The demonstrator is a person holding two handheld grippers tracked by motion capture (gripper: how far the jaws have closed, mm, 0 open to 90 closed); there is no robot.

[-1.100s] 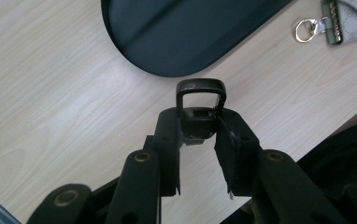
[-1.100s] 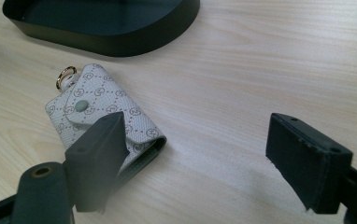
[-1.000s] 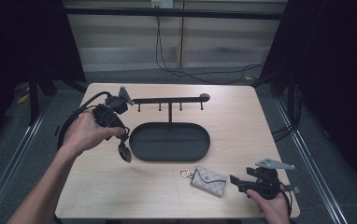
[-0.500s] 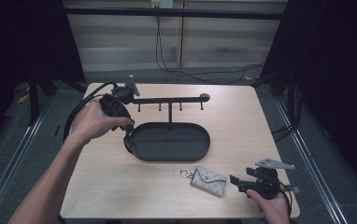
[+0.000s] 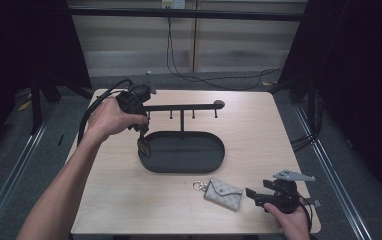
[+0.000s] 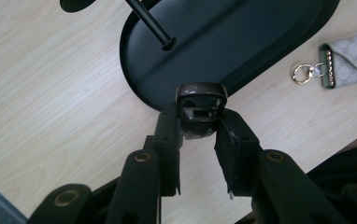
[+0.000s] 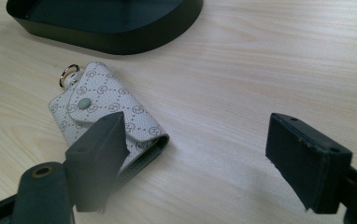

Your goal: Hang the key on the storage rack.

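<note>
Pale wooden worktop [image 5: 129, 200] is lying bare along its left edge. Left gripper [image 6: 199, 140] is clamping a small brown key fob [image 6: 200, 109] over the black oval tray's [image 5: 199, 162] left rim, its lower end hidden; right gripper [image 7: 195, 158] is gaping beside the grey patterned key pouch [image 7: 106, 116] near the front edge.

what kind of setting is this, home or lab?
Most likely a lab recording bench, not a home. A bare light wooden table stands among dark curtains and metal floor rails, cables trail behind it, and staged props sit on it: a black oval tray with a hook rack and a grey patterned key pouch.
</note>
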